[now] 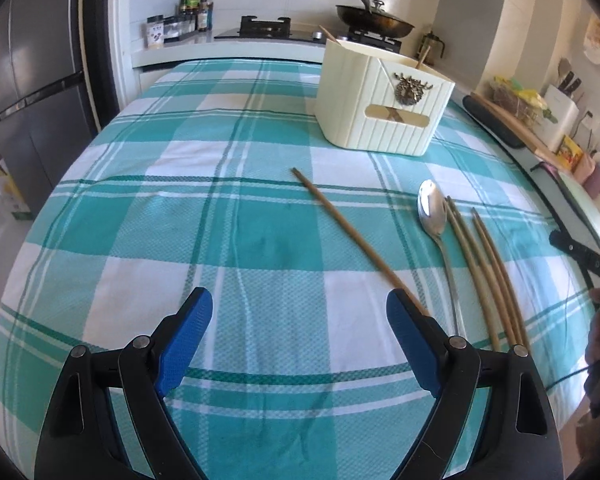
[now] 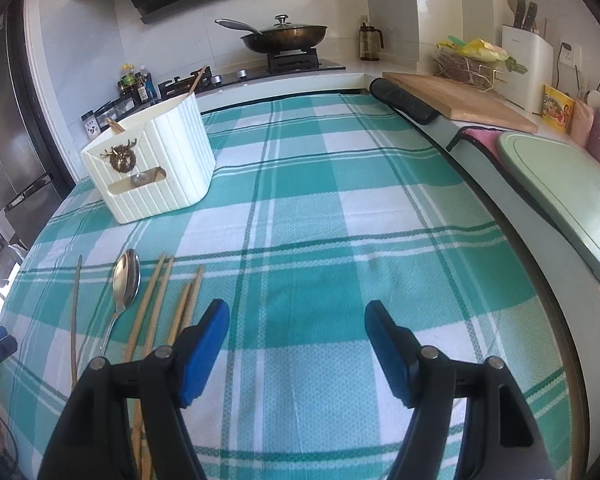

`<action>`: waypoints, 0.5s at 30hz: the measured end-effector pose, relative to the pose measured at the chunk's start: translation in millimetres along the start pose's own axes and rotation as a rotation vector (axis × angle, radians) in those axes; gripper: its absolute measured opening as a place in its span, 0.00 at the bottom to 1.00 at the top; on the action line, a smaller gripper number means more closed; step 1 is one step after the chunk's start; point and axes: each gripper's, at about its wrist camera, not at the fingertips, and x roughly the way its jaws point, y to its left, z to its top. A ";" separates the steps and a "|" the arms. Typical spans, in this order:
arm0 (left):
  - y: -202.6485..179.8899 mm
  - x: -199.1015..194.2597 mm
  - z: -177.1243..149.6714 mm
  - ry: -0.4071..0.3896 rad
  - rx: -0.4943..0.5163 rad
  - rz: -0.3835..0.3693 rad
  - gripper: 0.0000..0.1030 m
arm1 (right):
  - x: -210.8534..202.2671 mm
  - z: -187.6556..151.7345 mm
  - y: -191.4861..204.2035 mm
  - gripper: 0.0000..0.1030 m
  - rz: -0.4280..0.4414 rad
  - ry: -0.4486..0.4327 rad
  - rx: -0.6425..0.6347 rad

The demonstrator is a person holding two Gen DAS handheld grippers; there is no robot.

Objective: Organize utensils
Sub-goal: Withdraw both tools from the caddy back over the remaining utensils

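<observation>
On the table you have one spoon (image 1: 432, 208), one lone chopstick (image 1: 356, 240) lying apart, and four more chopsticks (image 1: 488, 272) grouped just beside the spoon: five loose in total. One cream utensil holder (image 1: 384, 100) stands there, with two wooden sticks (image 1: 422, 58) poking out. You have two grippers in view, one per wrist camera.

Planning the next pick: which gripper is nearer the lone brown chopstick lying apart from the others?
Left. The lone brown chopstick runs right up to the left gripper, its end at the right-hand finger. The right gripper sits beyond the steel spoon and four bunched chopsticks.
</observation>
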 end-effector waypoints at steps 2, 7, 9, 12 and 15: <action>-6.4 11.7 -2.6 0.013 -0.002 -0.005 0.87 | -4.2 -13.1 4.8 0.70 0.006 -0.020 -0.006; -17.7 35.5 -7.9 0.051 0.013 -0.013 0.87 | 7.8 -39.5 13.0 0.70 0.027 0.047 0.025; -18.1 38.0 -8.0 0.046 0.002 -0.027 0.87 | 8.6 -45.3 12.5 0.70 0.033 0.064 0.029; -12.9 36.7 -7.1 0.030 -0.043 -0.050 0.87 | 5.4 -48.1 8.6 0.70 0.009 0.057 0.034; -7.8 36.4 -5.5 0.019 -0.094 -0.052 0.87 | 4.5 -51.9 4.4 0.70 0.020 0.036 0.072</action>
